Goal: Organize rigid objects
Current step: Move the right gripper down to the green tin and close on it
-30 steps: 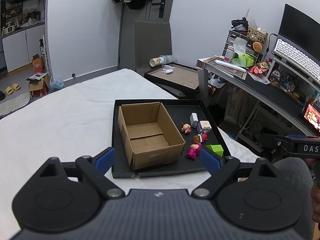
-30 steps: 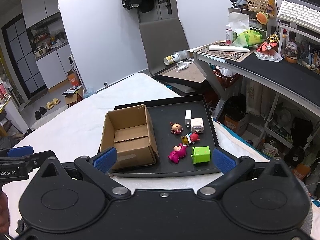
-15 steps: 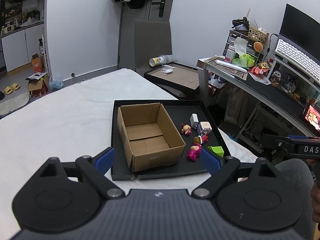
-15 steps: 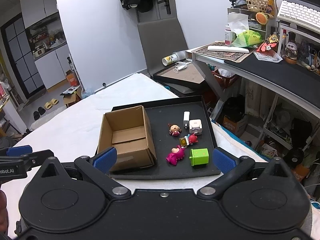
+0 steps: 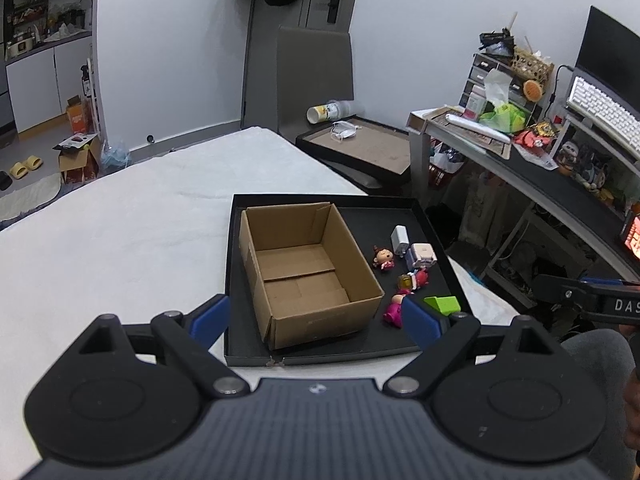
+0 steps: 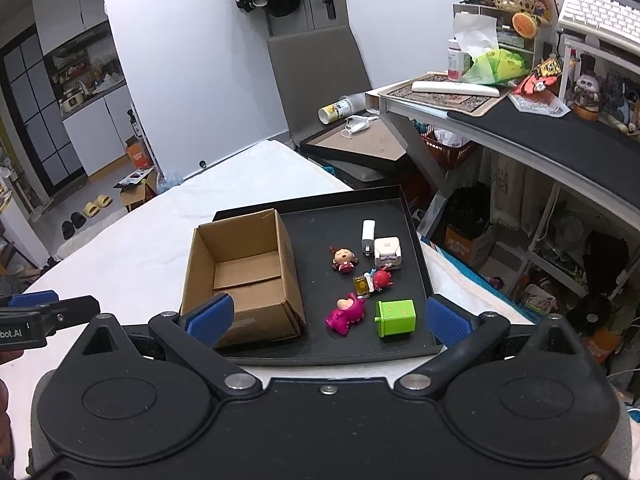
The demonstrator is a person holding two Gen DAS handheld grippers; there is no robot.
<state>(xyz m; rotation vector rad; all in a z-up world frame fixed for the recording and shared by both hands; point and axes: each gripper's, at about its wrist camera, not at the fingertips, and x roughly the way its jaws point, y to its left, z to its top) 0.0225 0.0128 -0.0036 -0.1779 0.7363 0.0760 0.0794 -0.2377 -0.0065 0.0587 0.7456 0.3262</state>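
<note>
An open cardboard box (image 5: pixel 308 276) (image 6: pixel 244 276), empty, stands on the left of a black tray (image 5: pixel 360 344) (image 6: pixel 400 208). To its right lie small toys: a green block (image 6: pixel 396 317) (image 5: pixel 442 304), a magenta figure (image 6: pixel 347 314) (image 5: pixel 394 312), a red figure with a yellow charm (image 6: pixel 376 280), a doll head (image 6: pixel 343 258) (image 5: pixel 383 258), a white cube (image 6: pixel 387 251) and a white charger (image 6: pixel 368 234). My left gripper (image 5: pixel 316 318) hovers open before the tray's near edge. My right gripper (image 6: pixel 326 316) is open too, just short of the tray, with nothing between its fingers.
The tray rests on a white-covered table (image 5: pixel 120 240). A cluttered desk (image 6: pixel 520 120) with a keyboard stands to the right. A grey chair (image 5: pixel 316 80) and a second framed tray (image 5: pixel 360 148) sit behind. The other gripper shows at each view's edge.
The right gripper has drifted forward and slightly right, so the tray and toys appear closer. The left gripper has barely moved. Both stay open.
</note>
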